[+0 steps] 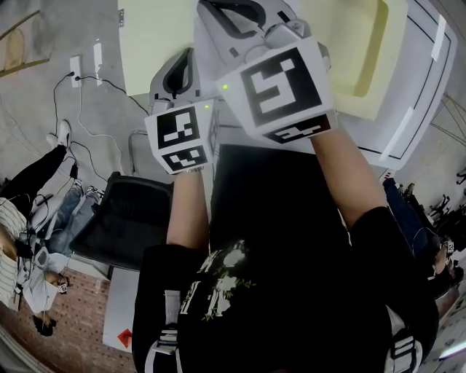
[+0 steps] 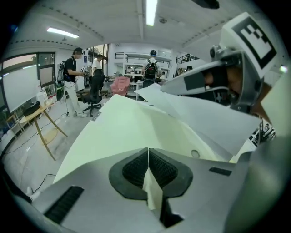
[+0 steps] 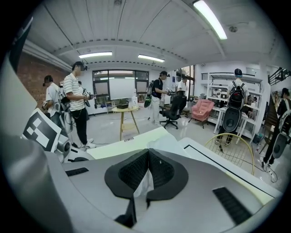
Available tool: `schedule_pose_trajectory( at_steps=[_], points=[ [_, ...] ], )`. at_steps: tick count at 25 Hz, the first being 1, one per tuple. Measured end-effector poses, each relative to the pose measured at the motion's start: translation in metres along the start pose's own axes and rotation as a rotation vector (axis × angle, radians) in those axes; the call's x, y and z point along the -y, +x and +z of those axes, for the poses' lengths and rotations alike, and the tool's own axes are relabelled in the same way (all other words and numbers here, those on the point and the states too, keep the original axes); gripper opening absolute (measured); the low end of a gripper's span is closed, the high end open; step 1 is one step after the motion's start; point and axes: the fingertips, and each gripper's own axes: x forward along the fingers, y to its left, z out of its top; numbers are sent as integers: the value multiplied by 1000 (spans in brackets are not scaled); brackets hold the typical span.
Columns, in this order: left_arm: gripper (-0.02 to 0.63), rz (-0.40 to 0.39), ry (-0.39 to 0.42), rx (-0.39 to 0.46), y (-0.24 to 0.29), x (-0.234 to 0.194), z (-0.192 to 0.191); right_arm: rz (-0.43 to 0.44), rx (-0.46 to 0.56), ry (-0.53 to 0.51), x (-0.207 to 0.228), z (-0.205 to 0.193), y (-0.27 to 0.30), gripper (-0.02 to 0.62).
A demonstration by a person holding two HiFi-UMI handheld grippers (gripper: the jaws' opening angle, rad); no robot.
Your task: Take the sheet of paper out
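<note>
Your left hand-held gripper (image 1: pixel 180 73) is raised in front of you, and in its own view (image 2: pixel 148 152) its jaws are closed on the near edge of the sheet of paper (image 2: pixel 118 132). A narrow folded strip of the sheet runs down between the black ribbed pads. From there the sheet fans out ahead of that gripper as a broad, pale yellow-green surface, smooth and mostly flat with a soft ridge towards its right side. In the head view the same sheet (image 1: pixel 153 44) shows above and to the left of the marker cube.

To the right of the sheet, and partly over it, lies a whitish cover (image 2: pixel 204 123). It is thin, greyer than the paper, and has a small round mark near its lower edge. It leads across to your right hand-held gripper (image 1: pixel 240 14), which is held higher than the left one and just beside it.

In the right gripper view (image 3: pixel 148 154) the jaws are closed on that whitish cover (image 3: pixel 166 143). A thin, slightly see-through strip of it is pinched between the pads and hangs below them. The pale sheet of paper (image 3: pixel 127 144) shows just ahead and to the left, its edge straight and clean. Whether any of the paper also sits between these jaws cannot be told.

Further right runs the white table (image 3: pixel 227 159), marked with a black line.
</note>
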Motion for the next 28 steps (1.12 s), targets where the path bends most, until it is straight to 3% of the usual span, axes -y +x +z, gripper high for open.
schedule_pose_trajectory(
  at_steps=[15, 28],
  points=[
    [2, 42, -4, 44, -18, 18, 4, 26, 86, -30, -8, 19, -29, 3],
    [2, 0, 62, 78, -17, 69, 29, -57, 186, 13, 28, 23, -84, 3]
  ],
)
